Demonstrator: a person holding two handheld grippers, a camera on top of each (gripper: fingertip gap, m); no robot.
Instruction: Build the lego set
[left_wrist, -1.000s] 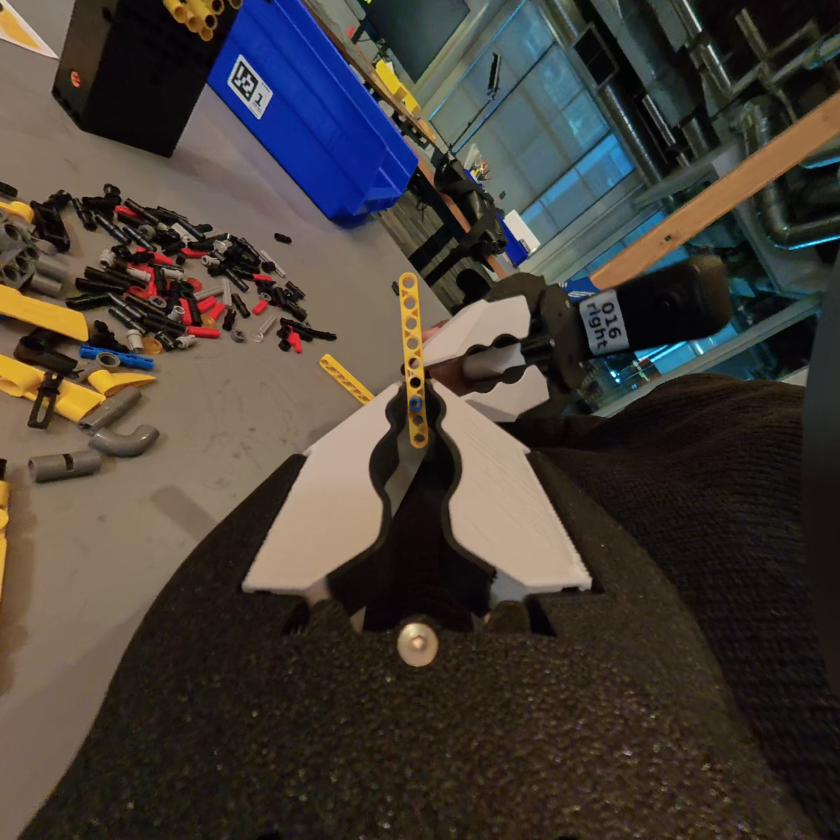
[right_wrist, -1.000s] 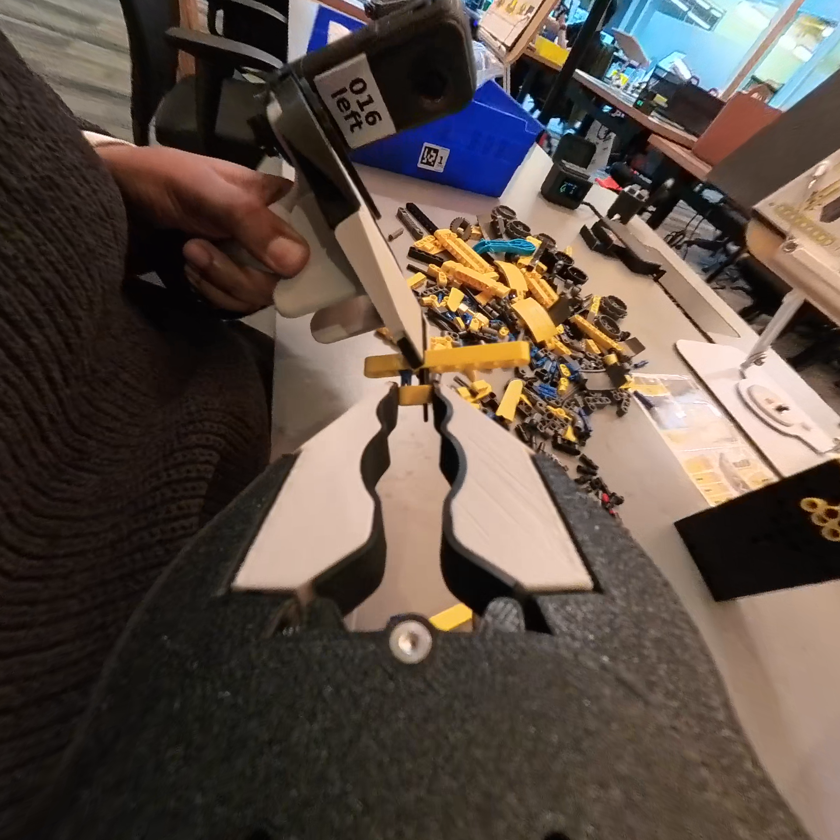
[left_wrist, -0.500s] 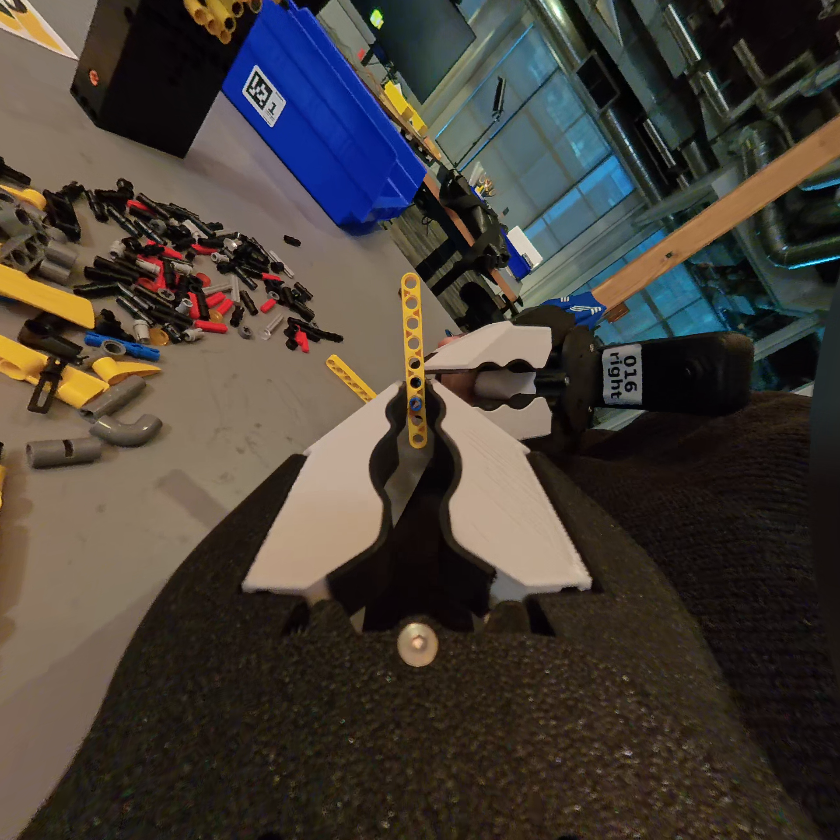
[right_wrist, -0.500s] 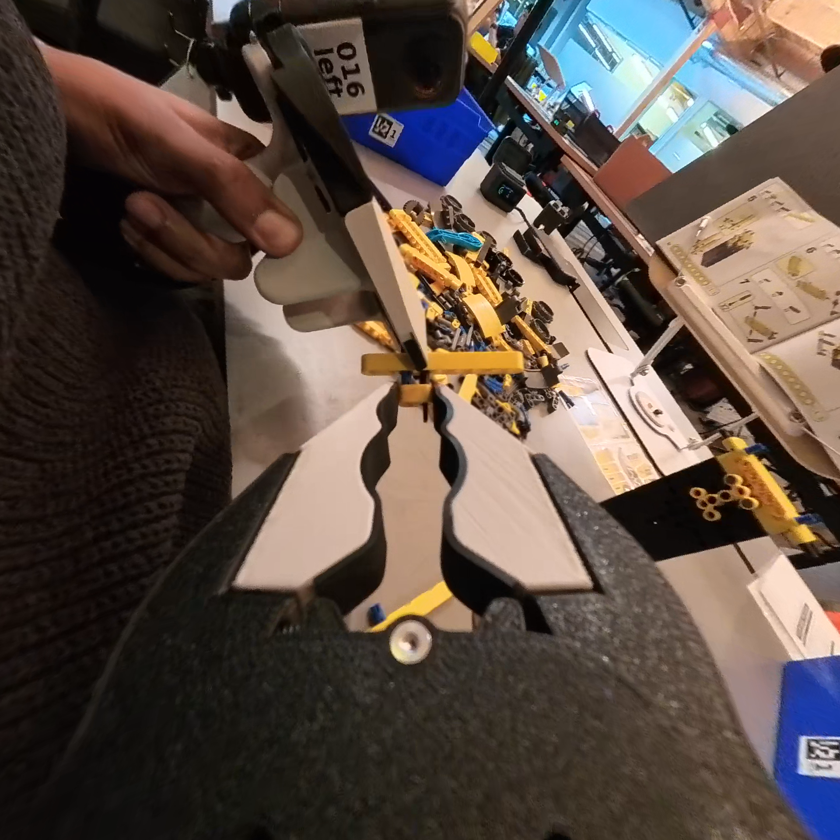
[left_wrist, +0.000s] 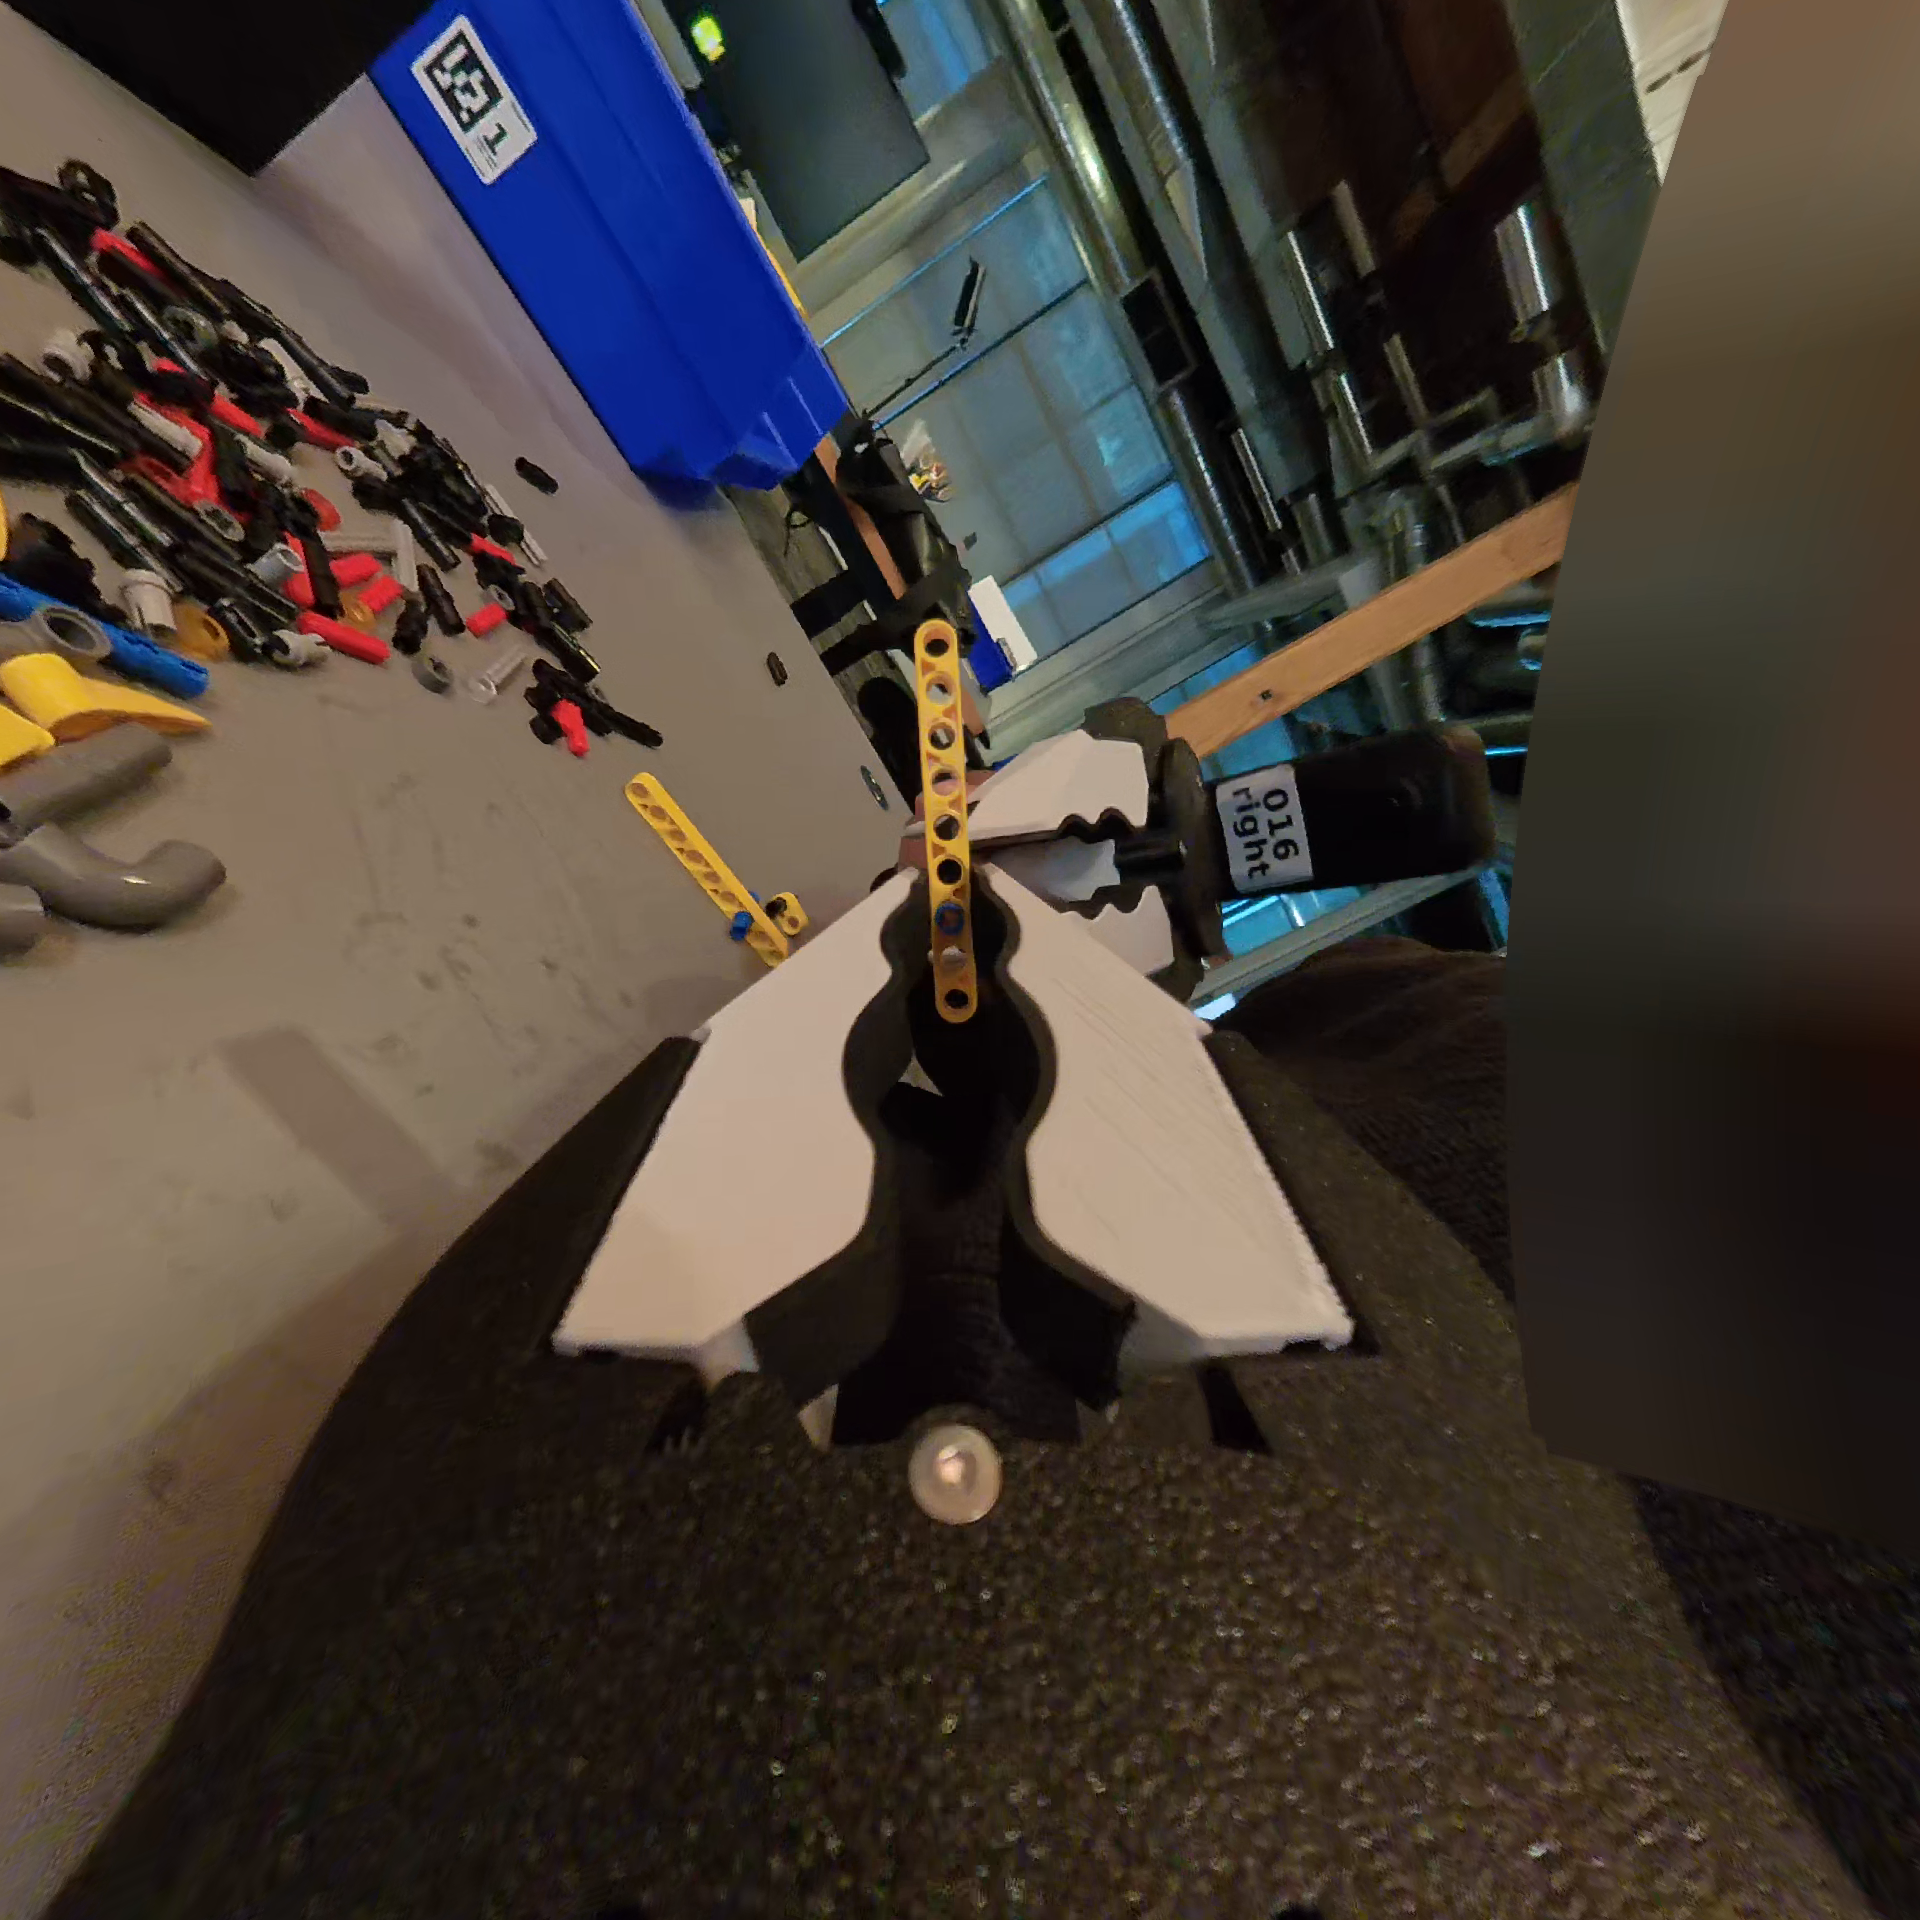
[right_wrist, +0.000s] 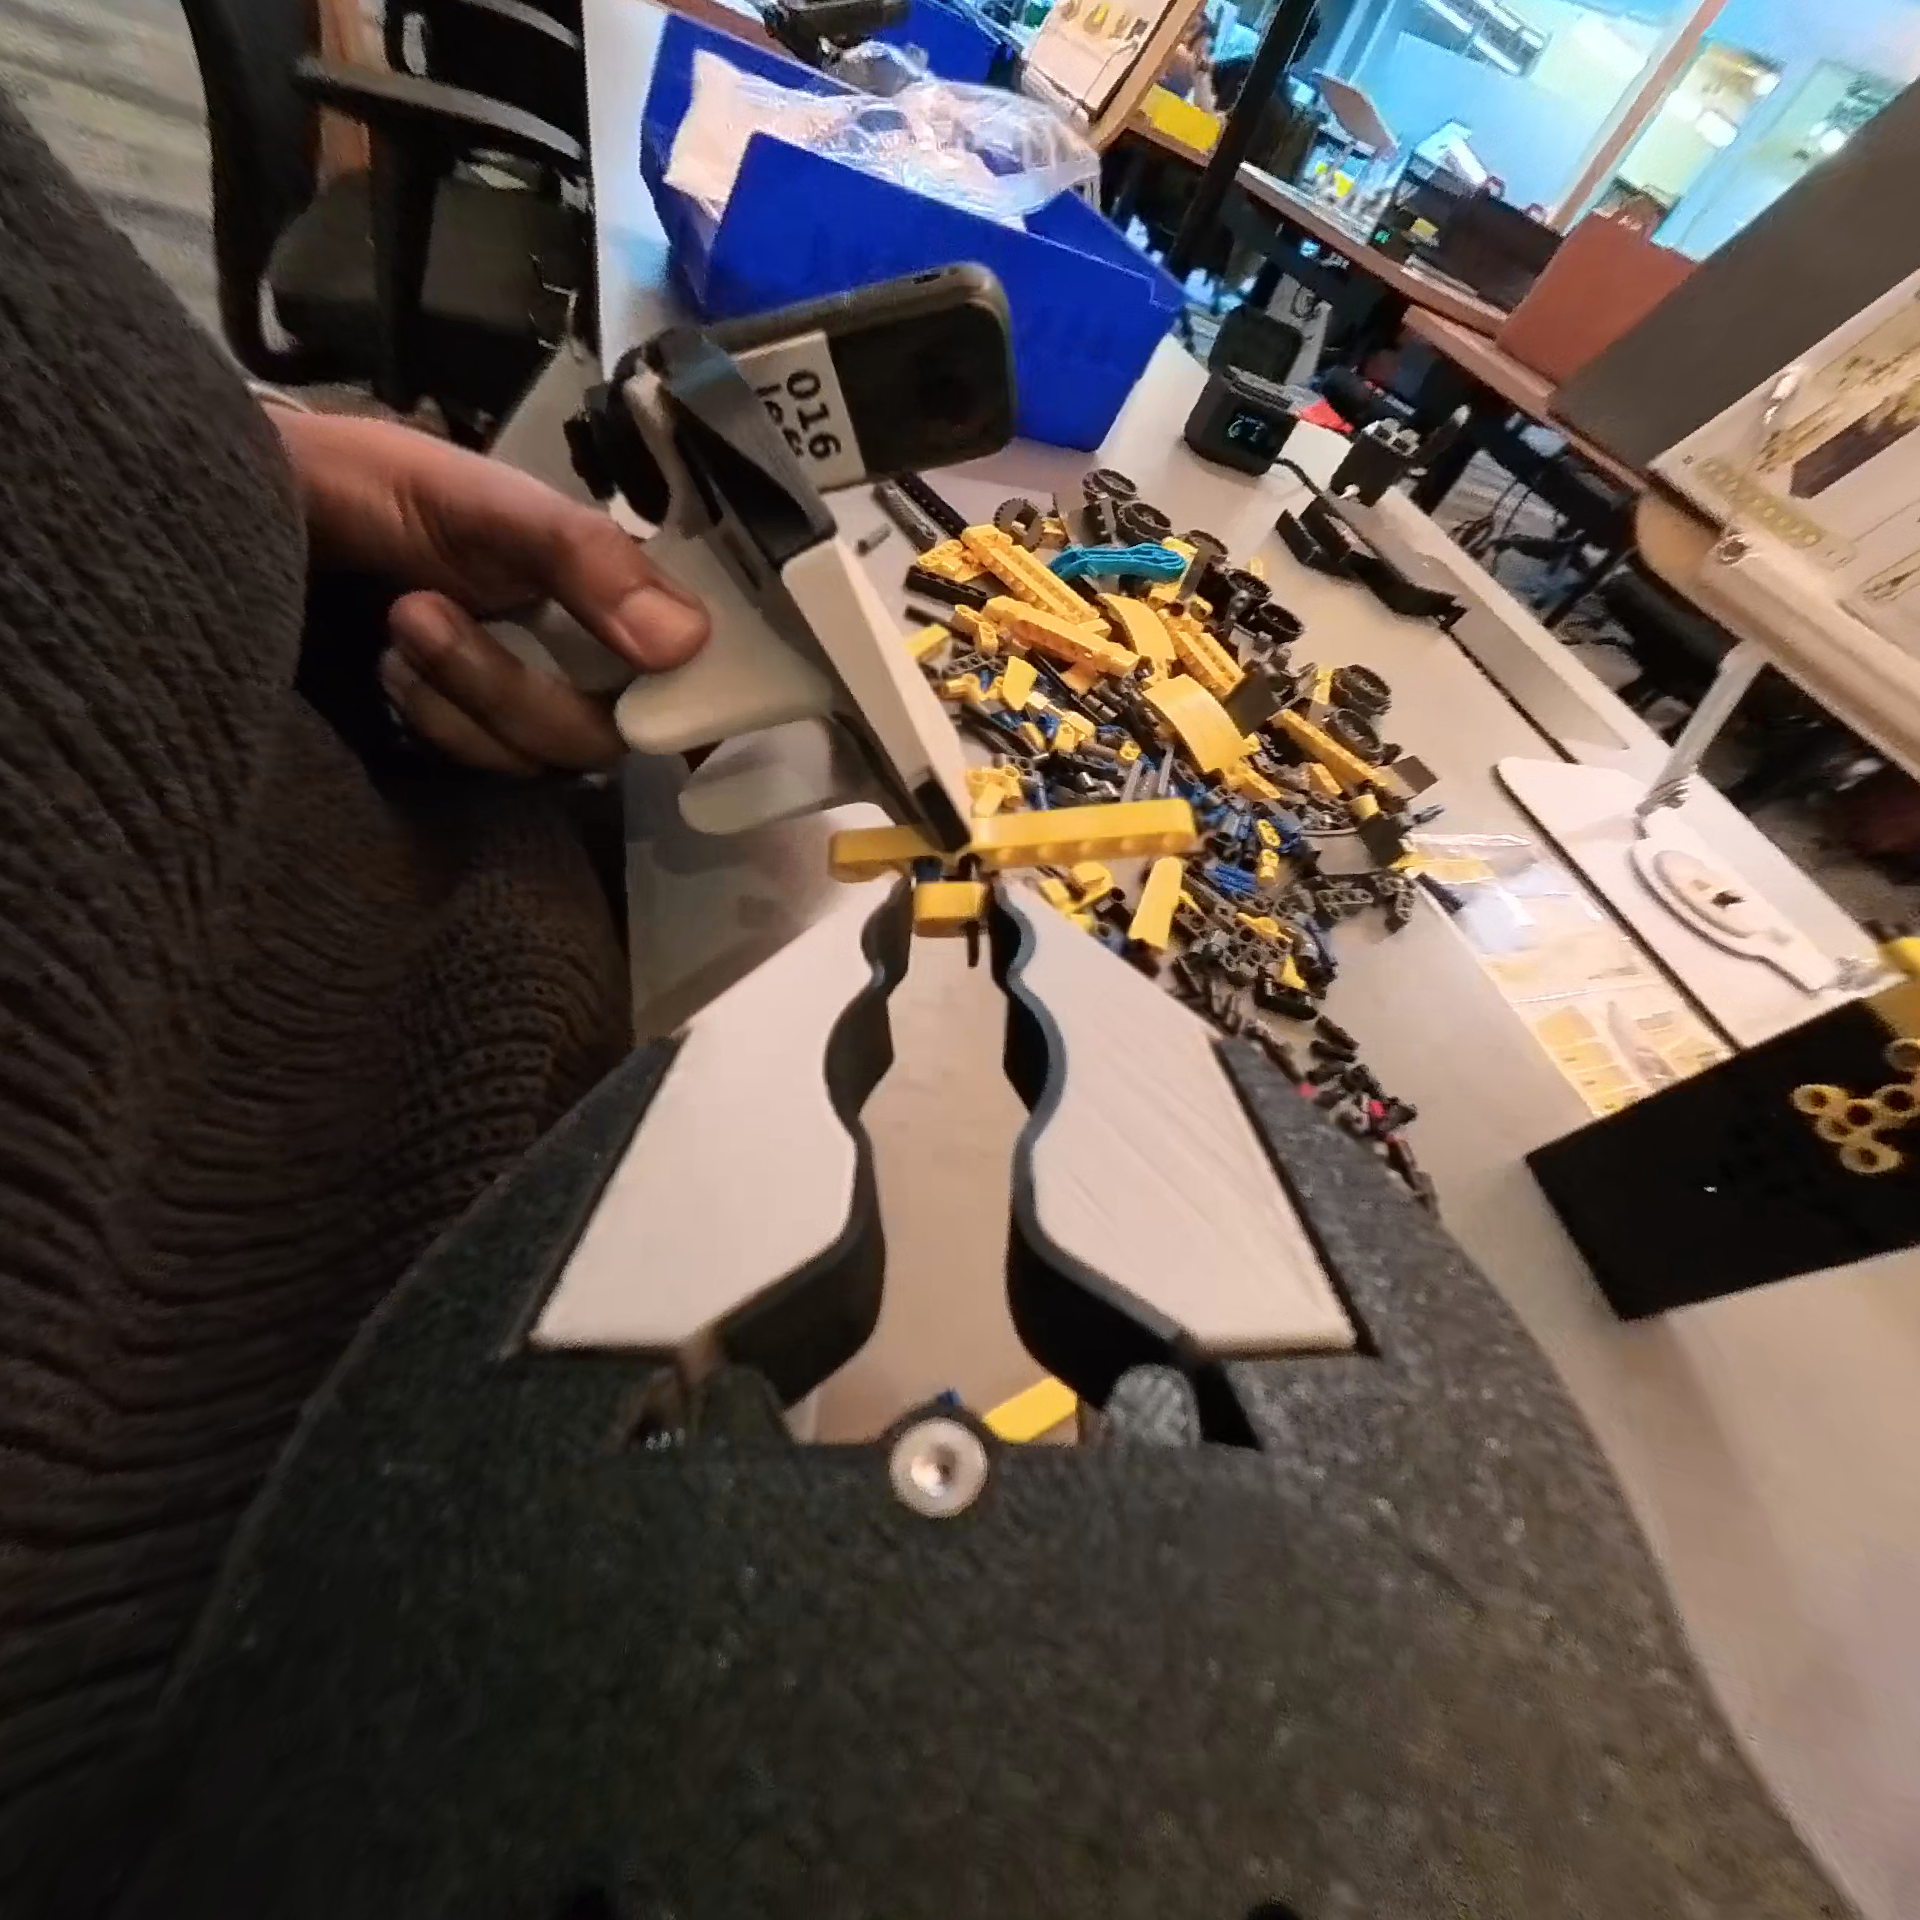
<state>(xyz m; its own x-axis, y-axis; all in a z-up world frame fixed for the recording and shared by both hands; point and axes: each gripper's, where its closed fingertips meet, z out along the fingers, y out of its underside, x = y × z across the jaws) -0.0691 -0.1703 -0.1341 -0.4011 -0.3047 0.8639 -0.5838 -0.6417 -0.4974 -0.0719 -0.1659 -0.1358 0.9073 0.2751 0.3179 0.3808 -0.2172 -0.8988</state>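
My left gripper (left_wrist: 951, 899) is shut on a long yellow holed beam (left_wrist: 940, 727) with a blue pin in one hole, held in the air above the grey table (left_wrist: 364, 1039). In the right wrist view the same beam (right_wrist: 1081, 831) lies level in the left gripper (right_wrist: 940, 831), which a hand (right_wrist: 499, 582) holds. My right gripper (right_wrist: 945, 899) is shut on a small yellow piece (right_wrist: 943, 902), pressed up against the beam's underside. In the left wrist view the right gripper (left_wrist: 992, 836) meets the beam from behind.
A pile of yellow, black and blue parts (right_wrist: 1164, 707) covers the table middle. Black and red pins (left_wrist: 260, 520), grey tubes (left_wrist: 114, 883) and a loose yellow beam (left_wrist: 707, 868) lie nearby. A blue bin (right_wrist: 914, 239) stands behind, a black box (right_wrist: 1745, 1153) to the right. Only a small space, under 4 cm, lies between the two pairs of fingers.
Both grippers stay joined at the beam while they tilt together. The right wrist view has swung back down toward the table, and the left view has rolled closer to the table.
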